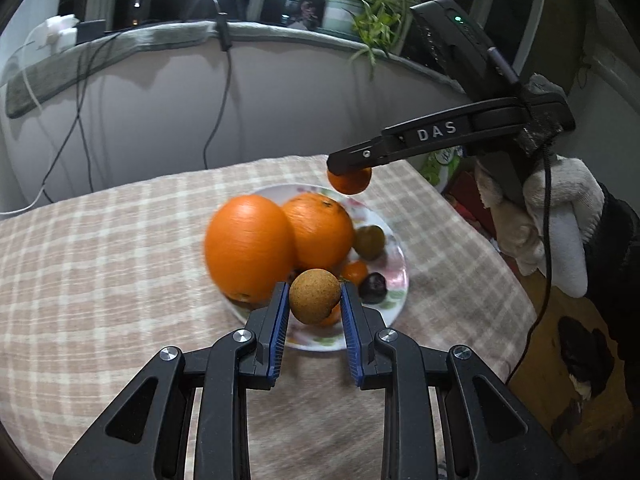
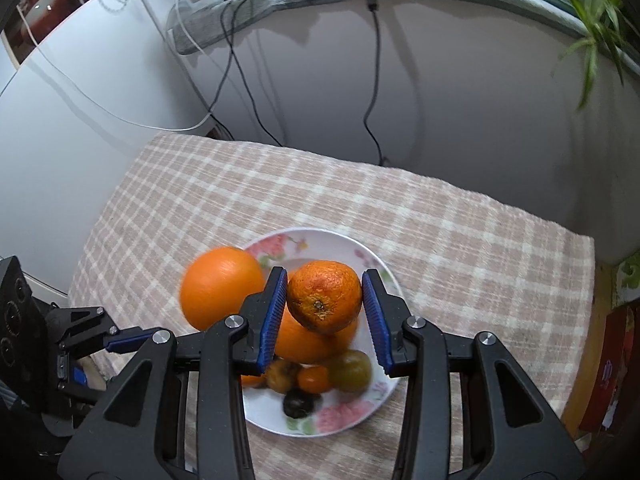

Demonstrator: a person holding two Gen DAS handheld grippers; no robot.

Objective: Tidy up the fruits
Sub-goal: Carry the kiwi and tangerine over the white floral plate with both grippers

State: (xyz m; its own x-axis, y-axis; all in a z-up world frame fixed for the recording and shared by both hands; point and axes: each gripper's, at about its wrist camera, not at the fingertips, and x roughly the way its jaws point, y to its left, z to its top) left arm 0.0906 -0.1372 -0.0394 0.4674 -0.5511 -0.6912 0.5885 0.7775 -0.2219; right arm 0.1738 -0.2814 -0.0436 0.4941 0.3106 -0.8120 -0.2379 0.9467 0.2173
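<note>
A floral plate on the checked tablecloth holds two large oranges, a greenish fruit, a dark plum and small orange fruits. My left gripper is shut on a small round brown fruit, held above the plate's near edge. My right gripper is shut on a mandarin, held above the plate; it shows in the left wrist view at the plate's far right.
The checked tablecloth covers the table. A white wall with hanging cables stands behind it. A potted plant sits on the sill. Clutter lies right of the table. A white cabinet is at left.
</note>
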